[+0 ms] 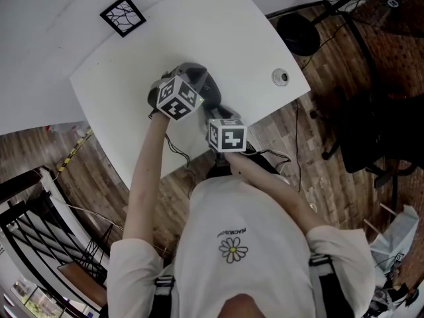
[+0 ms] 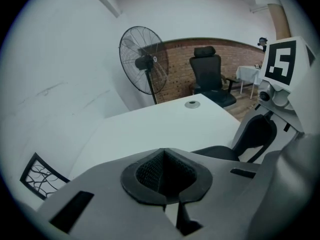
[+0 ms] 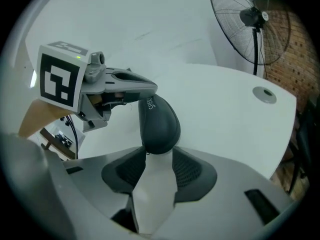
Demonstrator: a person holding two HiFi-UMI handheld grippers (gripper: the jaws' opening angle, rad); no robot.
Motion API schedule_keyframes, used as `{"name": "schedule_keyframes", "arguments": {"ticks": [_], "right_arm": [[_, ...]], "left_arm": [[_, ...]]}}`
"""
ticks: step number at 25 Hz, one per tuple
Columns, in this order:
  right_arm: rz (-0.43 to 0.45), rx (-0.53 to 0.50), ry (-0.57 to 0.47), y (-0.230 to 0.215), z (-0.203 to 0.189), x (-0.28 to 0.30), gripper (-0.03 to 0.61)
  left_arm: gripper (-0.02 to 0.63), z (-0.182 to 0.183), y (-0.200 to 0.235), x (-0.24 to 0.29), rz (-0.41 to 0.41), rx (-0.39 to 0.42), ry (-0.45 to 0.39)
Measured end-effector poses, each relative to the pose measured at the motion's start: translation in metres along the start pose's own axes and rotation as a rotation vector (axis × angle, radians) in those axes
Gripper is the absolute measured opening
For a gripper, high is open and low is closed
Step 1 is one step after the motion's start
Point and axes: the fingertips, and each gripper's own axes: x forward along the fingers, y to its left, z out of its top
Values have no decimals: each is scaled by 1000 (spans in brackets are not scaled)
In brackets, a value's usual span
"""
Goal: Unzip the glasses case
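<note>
The dark grey glasses case point(image 1: 207, 88) lies on the white table point(image 1: 132, 78), near its front edge. In the right gripper view the case point(image 3: 159, 121) runs away from the camera, and its near end sits wedged between the pads of my right gripper point(image 3: 159, 158). My left gripper point(image 3: 147, 88) reaches in from the left, its tip resting on the top of the case's far end. In the left gripper view the left gripper point(image 2: 165, 176) has its pads pressed together; I cannot see anything pinched between them. The case point(image 2: 222, 153) shows low at that view's right.
A round cable grommet point(image 1: 281, 77) sits near the table's right corner, and a black-and-white patterned tile point(image 1: 122, 15) lies at the far left. Beyond the table stand a pedestal fan point(image 2: 142, 61) and an office chair point(image 2: 207, 74). The table's front edge is close under both grippers.
</note>
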Motion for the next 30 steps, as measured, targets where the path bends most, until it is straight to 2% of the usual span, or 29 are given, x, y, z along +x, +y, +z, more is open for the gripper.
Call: {"name": "schedule_keyframes", "arguments": {"ticks": [3, 6, 10, 14, 18, 25, 30], "right_arm": [[-72, -102, -41, -19, 13, -5, 154], [-141, -161, -88, -43, 35, -7, 103], [-107, -218, -88, -53, 48, -2, 104], [-98, -268, -97, -53, 44, -9, 103], [-57, -217, -63, -46, 32, -8, 106], [-59, -163, -32, -41, 35, 9, 127], [-206, -77, -47, -46, 39, 16, 126]], "left_arm": [[11, -2, 5, -2, 20, -13, 5], [11, -6, 11, -2, 46, -23, 10], [11, -9, 16, 1, 68, -43, 22], [11, -8, 17, 2, 83, -56, 25], [11, -8, 19, 2, 91, -79, 19], [11, -7, 19, 2, 110, -95, 22], [11, -6, 17, 3, 126, -117, 15]]}}
